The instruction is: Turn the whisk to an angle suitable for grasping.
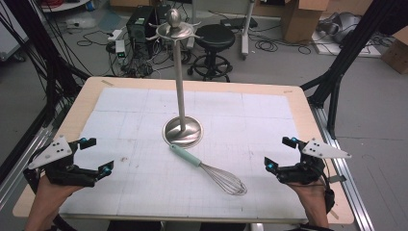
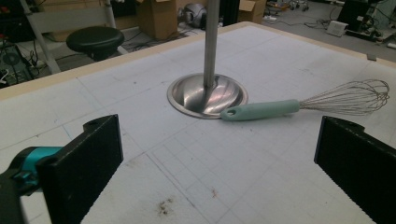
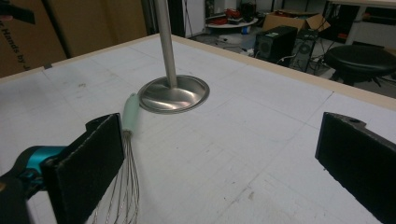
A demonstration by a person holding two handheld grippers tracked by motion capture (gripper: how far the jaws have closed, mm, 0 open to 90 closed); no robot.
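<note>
Looking barely started: mint-handled wire whisk (image 1: 208,169) lies untouched beside the tall steel hook stand (image 1: 182,130), both grippers (image 1: 94,155) (image 1: 279,153) spread wide, empty.

High view sits above your side of the table (image 1: 298,103), facing forward and down, far enough to take in the whole top plus floor clutter beyond. Your left gripper view rides low at the near left edge, looking right and forward across the mat. Your right gripper view rides low at the near right edge, looking left and forward. Both are close to the surface. All three share the metal stand (image 1: 182,131) base and the whisk (image 1: 211,171) beside it.
</note>
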